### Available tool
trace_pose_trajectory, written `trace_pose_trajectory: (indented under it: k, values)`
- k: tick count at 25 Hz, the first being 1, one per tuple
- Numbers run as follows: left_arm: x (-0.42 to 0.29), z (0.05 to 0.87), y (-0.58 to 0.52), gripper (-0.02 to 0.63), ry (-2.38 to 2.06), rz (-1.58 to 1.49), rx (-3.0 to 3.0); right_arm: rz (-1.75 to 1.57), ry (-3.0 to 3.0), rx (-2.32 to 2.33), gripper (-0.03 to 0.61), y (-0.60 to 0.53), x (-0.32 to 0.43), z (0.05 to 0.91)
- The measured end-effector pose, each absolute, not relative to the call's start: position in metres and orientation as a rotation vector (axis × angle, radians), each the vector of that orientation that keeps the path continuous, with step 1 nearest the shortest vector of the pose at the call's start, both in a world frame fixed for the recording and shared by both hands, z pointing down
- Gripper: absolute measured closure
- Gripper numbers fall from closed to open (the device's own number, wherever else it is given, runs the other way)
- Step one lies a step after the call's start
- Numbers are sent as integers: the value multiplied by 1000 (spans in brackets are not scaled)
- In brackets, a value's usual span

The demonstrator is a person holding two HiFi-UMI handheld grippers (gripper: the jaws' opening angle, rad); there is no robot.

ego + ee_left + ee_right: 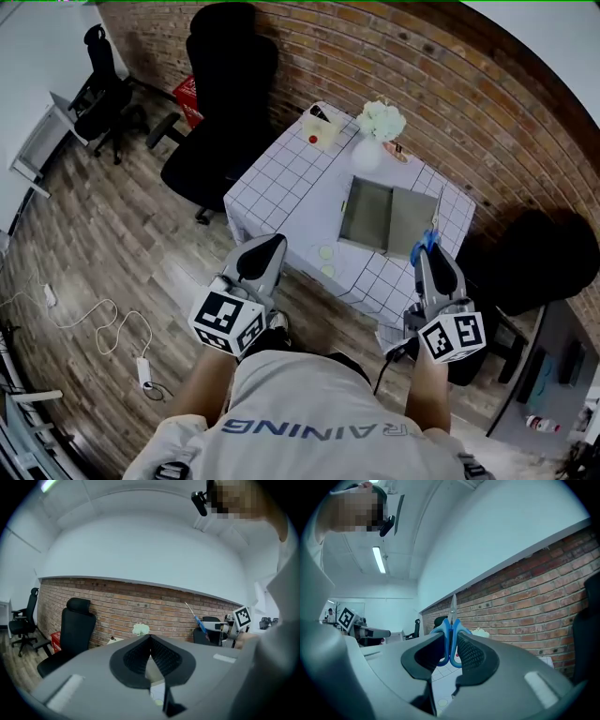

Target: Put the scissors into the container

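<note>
Blue-handled scissors (451, 634) stand blades-up, pinched in your right claw (450, 641), ready for the grey metal container (386, 217); left claw (149, 641) closed, empty.

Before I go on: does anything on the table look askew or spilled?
Nothing stands out. The container lies flat, the vase stands upright, and the right tool grips the scissors by their handles.

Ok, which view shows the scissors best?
The right gripper view: the scissors sit close and centred, blue handles clamped in the right gripper, blades up. The head view shows them small; the left gripper view, tiny and distant.
</note>
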State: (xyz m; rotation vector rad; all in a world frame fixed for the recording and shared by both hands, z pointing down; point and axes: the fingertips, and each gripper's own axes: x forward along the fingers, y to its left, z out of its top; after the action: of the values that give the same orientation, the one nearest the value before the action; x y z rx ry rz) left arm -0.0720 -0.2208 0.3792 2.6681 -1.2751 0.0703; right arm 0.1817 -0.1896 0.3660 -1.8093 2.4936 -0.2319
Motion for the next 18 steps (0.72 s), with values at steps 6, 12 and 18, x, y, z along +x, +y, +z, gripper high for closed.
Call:
trace_pose_trajectory:
  k: [6,12,18]
  values:
    - [-83,387,-280,615,-1133,83,2717,-240,2423,-1933,474,-227,161,371]
    - [-85,396,-321,615,-1044,102,2745,-264,2389,-2019,474,-250,151,381]
    - [-65,411,-331,615,-990,109,2731,-277,2363,-2073,474,-255,171,389]
